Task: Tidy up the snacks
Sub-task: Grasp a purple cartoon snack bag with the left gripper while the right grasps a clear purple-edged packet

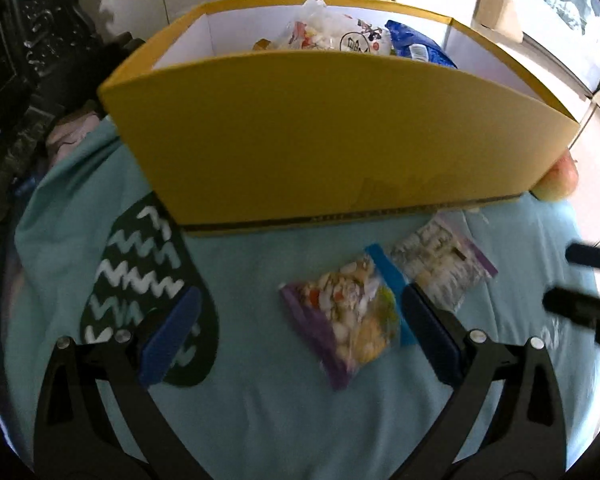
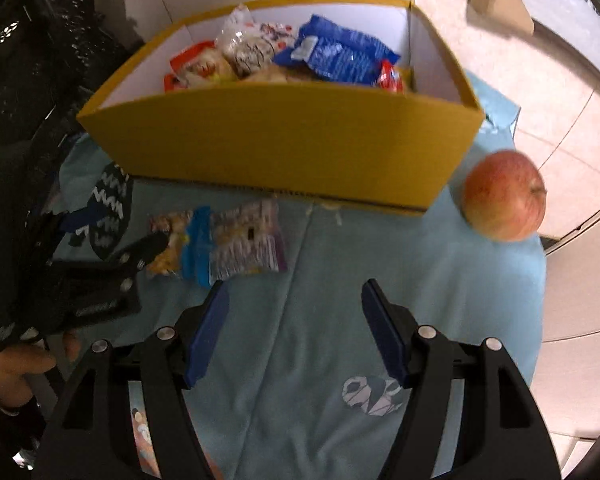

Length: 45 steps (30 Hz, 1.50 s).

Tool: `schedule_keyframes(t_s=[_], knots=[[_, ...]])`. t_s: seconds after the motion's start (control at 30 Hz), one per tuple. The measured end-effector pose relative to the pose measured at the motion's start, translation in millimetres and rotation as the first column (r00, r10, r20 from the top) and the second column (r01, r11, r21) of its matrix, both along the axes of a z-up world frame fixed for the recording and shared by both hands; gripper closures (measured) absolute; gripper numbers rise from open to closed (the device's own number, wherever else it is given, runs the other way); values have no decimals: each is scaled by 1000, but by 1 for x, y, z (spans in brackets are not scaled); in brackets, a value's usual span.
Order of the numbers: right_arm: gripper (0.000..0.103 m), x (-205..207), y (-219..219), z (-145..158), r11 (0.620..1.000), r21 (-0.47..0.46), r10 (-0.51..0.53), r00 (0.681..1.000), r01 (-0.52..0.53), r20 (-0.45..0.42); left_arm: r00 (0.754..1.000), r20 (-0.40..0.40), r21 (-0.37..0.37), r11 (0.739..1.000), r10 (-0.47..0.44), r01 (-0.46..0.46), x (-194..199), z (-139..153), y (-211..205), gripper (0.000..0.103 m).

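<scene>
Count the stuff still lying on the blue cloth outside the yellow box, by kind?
Snack packets: 2, one colourful, one with purple edges
Apples: 1
Total: 3

The packets inside the yellow box are piled up, so those cannot be counted.

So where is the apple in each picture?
Left wrist view: the apple peeks out at the right edge, mostly hidden behind the right end of the yellow box.
Right wrist view: the apple sits in full sight on the right, on the light blue cloth, just right of the yellow box.
Shared landmark: the yellow box full of snacks.
</scene>
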State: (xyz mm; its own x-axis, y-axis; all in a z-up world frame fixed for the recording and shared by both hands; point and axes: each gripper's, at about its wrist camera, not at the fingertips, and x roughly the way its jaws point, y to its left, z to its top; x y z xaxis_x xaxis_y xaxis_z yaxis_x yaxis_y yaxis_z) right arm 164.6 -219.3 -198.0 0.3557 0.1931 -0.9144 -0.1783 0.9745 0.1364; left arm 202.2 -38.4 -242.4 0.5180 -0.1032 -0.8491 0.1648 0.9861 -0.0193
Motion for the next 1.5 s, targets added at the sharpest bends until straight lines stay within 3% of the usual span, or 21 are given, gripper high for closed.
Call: schedule_keyframes(t_s=[0.13,0.23,0.43,0.6,0.8,0.97,1.07,1.1,1.13,1.17,1.23,1.3,1.4,1.47,1.5], knots=[[34,0,5,-7,1000,-8,14,1000,-14,-12,999,-11,39,998,-45,45,7,-15,-13,2],[34,4,10,-10,1000,-8,23,1000,-23,-11,999,-33,90,996,-17,20,6,-26,-6,2],[34,19,32,-19,998,-12,65,998,-65,7,997,-30,87,994,65,-62,-1,-27,30,2],[34,36,60,-34,988,-69,135,991,-135,0,999,-15,104,994,40,-39,-2,-25,32,2],[29,43,78,-50,978,-75,194,981,-194,-5,999,-13,95,995,34,-33,5,-24,27,2],[23,48,81,-62,977,-109,187,982,-185,5,999,-1,95,995,40,-40,9,-28,32,2],[28,48,81,-62,974,-120,193,981,-190,14,999,11,102,994,30,-31,10,-28,28,2],[42,48,80,-61,977,-120,183,983,-179,21,1000,20,98,995,5,-7,8,-27,26,8],[54,47,77,-59,980,-114,167,986,-164,19,999,27,77,997,-34,32,3,-25,22,26],[57,46,73,-57,985,-99,145,989,-143,8,998,34,72,996,-59,57,-2,-24,19,35],[73,46,65,-56,990,-77,121,993,-122,-9,992,34,69,991,-121,119,-5,-20,8,66],[80,44,57,-56,992,-61,108,994,-110,-24,990,29,71,988,-137,135,-6,-19,2,71],[80,38,47,-56,994,-44,98,994,-100,-38,993,17,58,992,-116,115,-5,-19,3,67],[77,35,46,-56,993,-47,104,994,-106,-31,995,19,38,994,-100,99,-2,-16,5,38],[70,36,46,-55,993,-54,105,994,-107,-22,995,39,16,995,-95,95,-3,-11,6,19]])
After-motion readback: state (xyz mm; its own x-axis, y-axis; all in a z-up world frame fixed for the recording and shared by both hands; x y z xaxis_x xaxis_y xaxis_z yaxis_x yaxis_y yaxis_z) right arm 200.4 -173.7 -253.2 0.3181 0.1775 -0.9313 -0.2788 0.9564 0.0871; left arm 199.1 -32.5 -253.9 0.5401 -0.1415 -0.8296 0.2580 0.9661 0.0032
